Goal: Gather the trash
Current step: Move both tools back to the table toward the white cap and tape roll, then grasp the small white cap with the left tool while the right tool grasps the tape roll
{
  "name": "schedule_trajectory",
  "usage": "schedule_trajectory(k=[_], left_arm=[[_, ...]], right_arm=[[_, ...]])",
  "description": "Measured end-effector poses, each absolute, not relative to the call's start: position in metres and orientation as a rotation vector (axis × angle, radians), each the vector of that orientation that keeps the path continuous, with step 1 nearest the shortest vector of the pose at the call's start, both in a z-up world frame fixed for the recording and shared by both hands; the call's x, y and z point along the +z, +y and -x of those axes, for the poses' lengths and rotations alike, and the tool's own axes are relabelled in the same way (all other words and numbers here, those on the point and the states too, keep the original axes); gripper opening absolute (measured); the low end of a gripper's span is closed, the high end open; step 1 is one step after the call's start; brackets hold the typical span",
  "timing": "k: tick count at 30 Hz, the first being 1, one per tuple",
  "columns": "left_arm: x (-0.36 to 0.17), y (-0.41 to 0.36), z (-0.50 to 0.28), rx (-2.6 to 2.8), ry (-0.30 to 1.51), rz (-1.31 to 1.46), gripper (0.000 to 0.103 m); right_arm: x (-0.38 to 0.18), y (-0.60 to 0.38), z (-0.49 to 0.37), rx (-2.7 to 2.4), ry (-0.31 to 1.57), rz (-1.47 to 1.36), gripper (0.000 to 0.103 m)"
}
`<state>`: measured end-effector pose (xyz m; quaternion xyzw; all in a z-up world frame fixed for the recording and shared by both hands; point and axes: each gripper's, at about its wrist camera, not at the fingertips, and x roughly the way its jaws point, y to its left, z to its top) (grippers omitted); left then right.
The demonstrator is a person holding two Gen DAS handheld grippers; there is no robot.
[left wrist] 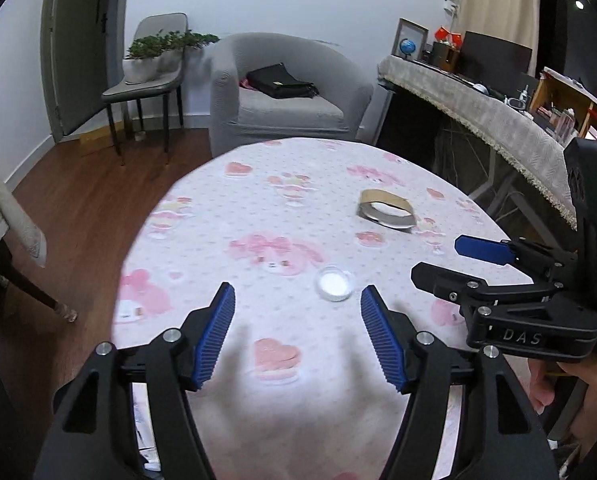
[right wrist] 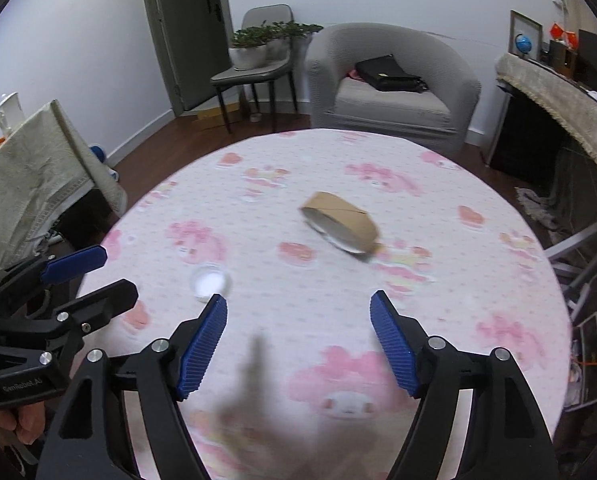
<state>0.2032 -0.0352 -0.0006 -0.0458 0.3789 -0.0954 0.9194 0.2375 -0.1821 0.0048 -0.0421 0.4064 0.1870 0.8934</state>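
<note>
A brown cardboard tape ring (left wrist: 386,210) lies on the round table with the pink cartoon cloth (left wrist: 226,216); it also shows in the right wrist view (right wrist: 340,222). A small clear plastic lid (left wrist: 334,283) lies nearer, and in the right wrist view (right wrist: 211,282) too. My left gripper (left wrist: 297,298) is open and empty above the table, just short of the lid. My right gripper (right wrist: 298,306) is open and empty, with the ring ahead of it and the lid by its left fingertip. Each gripper shows in the other's view: the right (left wrist: 446,258), the left (right wrist: 98,276).
A grey armchair (left wrist: 286,88) with a black bag (left wrist: 280,81) stands beyond the table. A chair with potted plants (left wrist: 154,64) is by the door. A cloth-covered desk (left wrist: 478,108) runs along the right. A draped table (right wrist: 30,168) stands at the left.
</note>
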Motion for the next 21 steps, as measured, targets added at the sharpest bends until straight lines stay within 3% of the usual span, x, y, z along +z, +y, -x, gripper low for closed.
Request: schedule_trajectory(k=[12, 19, 21], left_arm=[[-0.028, -0.065, -0.237, -0.197, 0.867, 0.107, 0.063], [-0.037, -0.078, -0.245, -0.18, 0.881, 0.091, 0.056], [-0.036, -0.08, -0.247, -0.188, 0.874, 0.102, 0.048]], right_arm=[[-0.012, -0.226, -0.254, 0.323, 0.874, 0.086, 0.081], [-0.015, -0.24, -0.26, 0.322, 0.881, 0.099, 0.082], [-0.016, -0.242, -0.261, 0.323, 0.885, 0.102, 0.082]])
